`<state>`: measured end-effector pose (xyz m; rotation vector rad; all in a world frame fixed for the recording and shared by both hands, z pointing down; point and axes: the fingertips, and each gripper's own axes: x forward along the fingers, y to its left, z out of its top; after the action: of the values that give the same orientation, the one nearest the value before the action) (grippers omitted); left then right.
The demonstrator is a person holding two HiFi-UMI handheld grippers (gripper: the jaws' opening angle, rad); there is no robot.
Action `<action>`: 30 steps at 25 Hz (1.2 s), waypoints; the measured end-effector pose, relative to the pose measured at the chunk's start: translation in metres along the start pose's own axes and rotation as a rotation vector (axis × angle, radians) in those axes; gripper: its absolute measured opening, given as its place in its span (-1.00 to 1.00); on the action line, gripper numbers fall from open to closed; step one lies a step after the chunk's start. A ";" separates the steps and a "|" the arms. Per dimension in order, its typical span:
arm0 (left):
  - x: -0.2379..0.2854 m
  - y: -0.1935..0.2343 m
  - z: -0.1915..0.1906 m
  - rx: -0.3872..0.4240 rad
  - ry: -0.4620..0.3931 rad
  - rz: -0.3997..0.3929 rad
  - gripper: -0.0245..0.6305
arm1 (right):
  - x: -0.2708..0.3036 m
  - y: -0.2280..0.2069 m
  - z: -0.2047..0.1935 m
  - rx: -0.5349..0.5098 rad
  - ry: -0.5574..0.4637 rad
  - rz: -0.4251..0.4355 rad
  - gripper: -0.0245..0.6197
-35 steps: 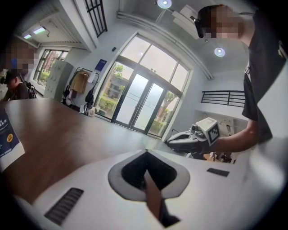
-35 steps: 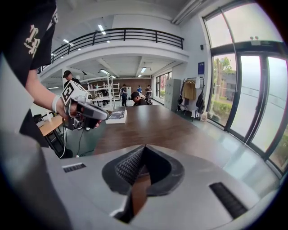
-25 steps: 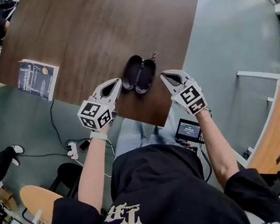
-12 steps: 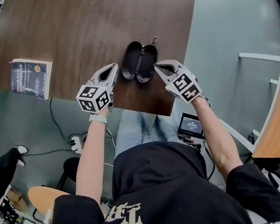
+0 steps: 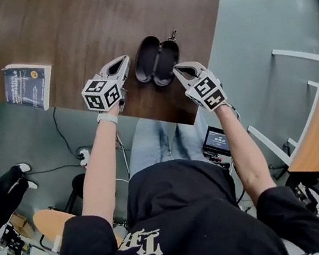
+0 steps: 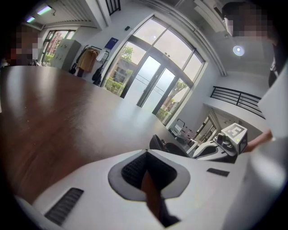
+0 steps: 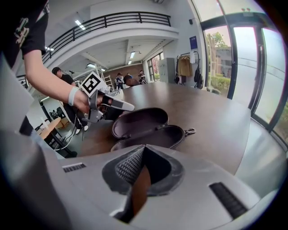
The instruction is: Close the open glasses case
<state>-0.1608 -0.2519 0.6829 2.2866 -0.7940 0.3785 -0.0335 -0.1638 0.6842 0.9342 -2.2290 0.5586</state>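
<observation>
You're at the approach: the glasses case [image 5: 157,62] lies open on the worktop [image 5: 93,20] between your left gripper [image 5: 124,59] and right gripper [image 5: 177,69], each with jaws together and empty. Next, fold one half over.

The tabletop [image 5: 99,19] is dark wood grain with a soft sheen. The glasses case [image 5: 157,60] looks smooth and dark (its lining matt). The right hand-held gripper [image 7: 144,148] has a matt white plastic shell and dark ribbed pads [image 7: 128,168].
</observation>
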 end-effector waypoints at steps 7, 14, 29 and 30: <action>0.003 -0.007 -0.006 0.020 0.023 -0.008 -0.91 | 0.004 -0.001 -0.010 0.022 0.014 0.012 -0.97; 0.014 -0.027 -0.003 0.041 0.037 -0.044 -0.91 | 0.005 -0.004 -0.013 0.038 -0.005 0.034 -0.97; 0.027 -0.095 0.007 0.141 0.039 -0.086 -0.91 | 0.001 -0.005 -0.023 0.048 -0.001 0.063 -0.97; 0.029 -0.098 0.005 0.142 0.047 -0.077 -0.91 | -0.002 -0.006 -0.024 0.047 0.000 0.064 -0.97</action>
<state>-0.0761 -0.2103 0.6432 2.4230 -0.6718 0.4649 -0.0185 -0.1522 0.7004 0.8885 -2.2610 0.6425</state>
